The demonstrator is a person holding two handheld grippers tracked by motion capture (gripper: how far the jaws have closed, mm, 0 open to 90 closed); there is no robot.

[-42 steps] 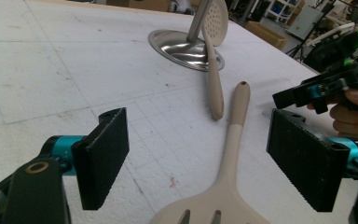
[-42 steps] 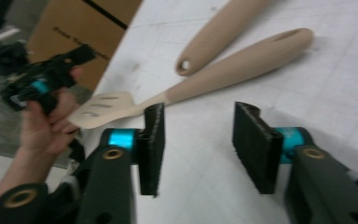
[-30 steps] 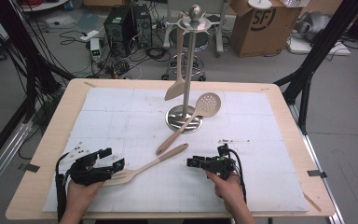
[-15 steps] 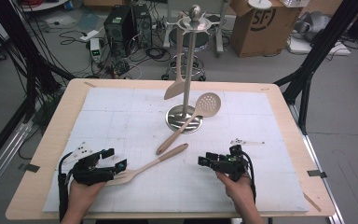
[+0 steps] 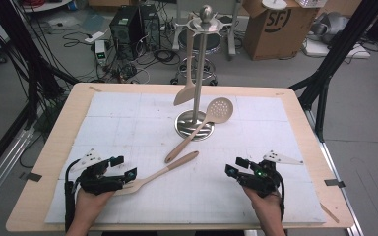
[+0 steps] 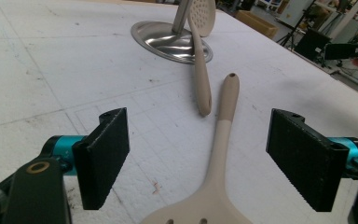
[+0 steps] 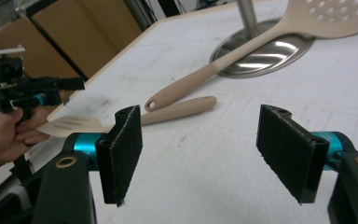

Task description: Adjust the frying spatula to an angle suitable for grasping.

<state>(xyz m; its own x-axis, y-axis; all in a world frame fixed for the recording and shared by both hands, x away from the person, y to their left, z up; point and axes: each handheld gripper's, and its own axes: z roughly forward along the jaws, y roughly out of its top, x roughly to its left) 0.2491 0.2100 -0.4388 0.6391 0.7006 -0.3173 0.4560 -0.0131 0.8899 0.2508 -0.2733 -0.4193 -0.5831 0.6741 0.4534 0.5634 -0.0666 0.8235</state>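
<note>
A beige slotted spatula (image 5: 160, 172) lies on the white mat, head toward my left gripper (image 5: 125, 167). That gripper is open, and the spatula's head (image 6: 200, 207) rests on the mat between its wide-apart jaws without touching them. A perforated skimmer (image 5: 211, 115) leans with its head on the steel stand's base (image 5: 184, 129), its handle end (image 6: 204, 100) beside the spatula's handle (image 6: 226, 107). A solid turner (image 5: 186, 92) hangs from the stand (image 5: 200, 64). At the front right, my right gripper (image 5: 234, 166) is open with nothing in it. In its own view my right gripper (image 7: 205, 154) faces the skimmer (image 7: 261, 42) and spatula (image 7: 168, 112).
The white mat (image 5: 128, 118) covers most of the wooden table (image 5: 54, 142). Cardboard boxes (image 5: 270, 24), a computer tower (image 5: 128, 24) and loose cables sit on the floor beyond the far edge. A black frame leg (image 5: 325, 73) stands by the right corner.
My right gripper has drawn back to the right, away from the spatula handle. The left gripper and the utensils have hardly moved.
</note>
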